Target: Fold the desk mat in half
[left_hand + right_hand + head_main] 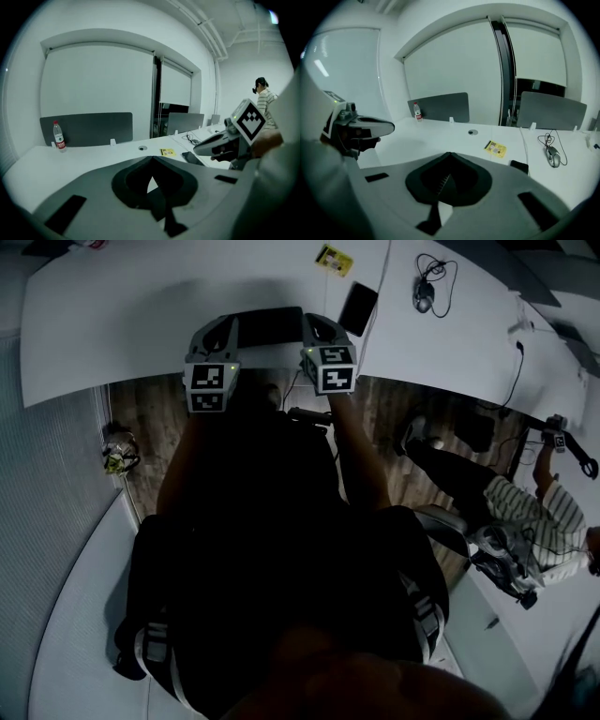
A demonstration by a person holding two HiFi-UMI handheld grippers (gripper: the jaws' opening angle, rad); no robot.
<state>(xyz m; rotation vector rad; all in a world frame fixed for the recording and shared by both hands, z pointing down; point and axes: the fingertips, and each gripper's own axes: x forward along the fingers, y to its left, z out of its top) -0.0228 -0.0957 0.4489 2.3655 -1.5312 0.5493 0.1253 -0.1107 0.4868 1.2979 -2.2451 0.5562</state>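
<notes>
**Head view: desk mat (270, 326) flat on the desk, both grippers clamped on nothing**

The dark rectangle at the near edge of the white desk (141, 315) is what I take for the mat. It shows between the noses of the two grippers. Whether it is one layer or already doubled cannot be told. Neither gripper view shows it, since each gripper's own jaws cover that part of the desk.

The left gripper (217, 332) is at the mat's left end and the right gripper (319, 329) at its right end. In each gripper view the jaws meet tip to tip with only pale desk showing through the chink. Both are clenched and empty. How high they hang over the mat cannot be read.

My judgement is that no fold is in hand yet. To do it well:
- Part both pairs of jaws before coming down.
- Take the two corners of one and the same edge, pinching the mat alone.
- Raise both ends together and level.
- Keep the hands the same way apart so the sheet neither sags nor skews.
- Lay edge onto edge before letting go.

A phone (357, 307) lies just beside the mat's right end, and the swing should pass clear of it. The yellow card (333, 259) and the mouse (424, 293) lie farther out.
</notes>
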